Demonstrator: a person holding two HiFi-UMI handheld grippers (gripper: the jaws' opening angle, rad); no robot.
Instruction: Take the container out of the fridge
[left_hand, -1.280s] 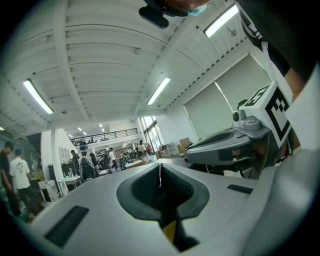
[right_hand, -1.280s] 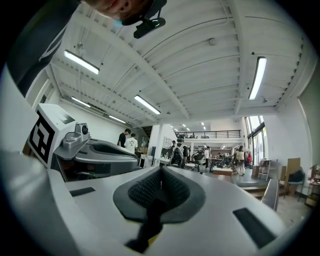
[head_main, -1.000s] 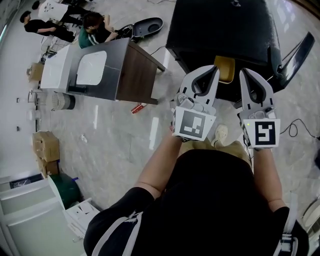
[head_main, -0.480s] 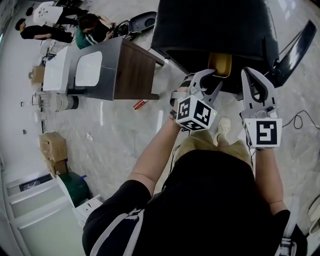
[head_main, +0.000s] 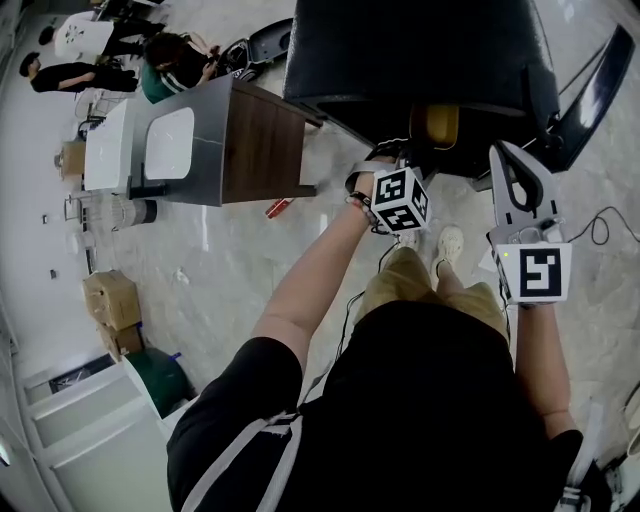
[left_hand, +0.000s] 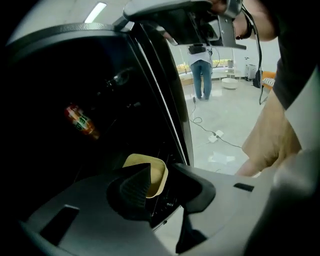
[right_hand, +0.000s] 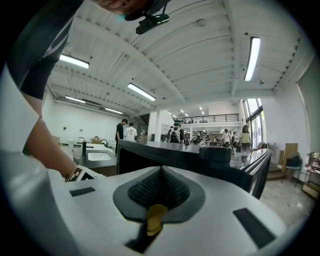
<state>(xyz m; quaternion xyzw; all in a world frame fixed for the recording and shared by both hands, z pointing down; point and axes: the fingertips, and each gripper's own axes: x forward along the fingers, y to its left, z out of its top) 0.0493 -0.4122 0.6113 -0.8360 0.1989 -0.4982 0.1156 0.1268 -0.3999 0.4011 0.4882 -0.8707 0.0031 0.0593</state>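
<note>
A tan open-topped container (head_main: 441, 125) sits on a shelf in the black fridge (head_main: 420, 60), whose door (head_main: 590, 95) swings out to the right. My left gripper (head_main: 398, 165) reaches into the fridge opening. In the left gripper view its jaws stand open, and the container (left_hand: 156, 172) shows in the gap between the fingertips (left_hand: 132, 187), just beyond them. My left gripper (left_hand: 162, 184) holds nothing. My right gripper (head_main: 505, 152) hangs shut outside the fridge, to the right of the container, tips near the fridge's front edge. In its own view the right gripper (right_hand: 161, 172) is shut and empty.
A bottle with a red label (left_hand: 80, 121) lies deeper in the dark fridge. A grey counter with a white sink (head_main: 190, 140) stands to the left. Cables and a power strip (left_hand: 215, 136) lie on the floor by the door. People (head_main: 170, 60) work at the far left.
My left gripper has gone forward and turned, from level with the right gripper to inside the fridge opening at the container. The right gripper has barely moved.
</note>
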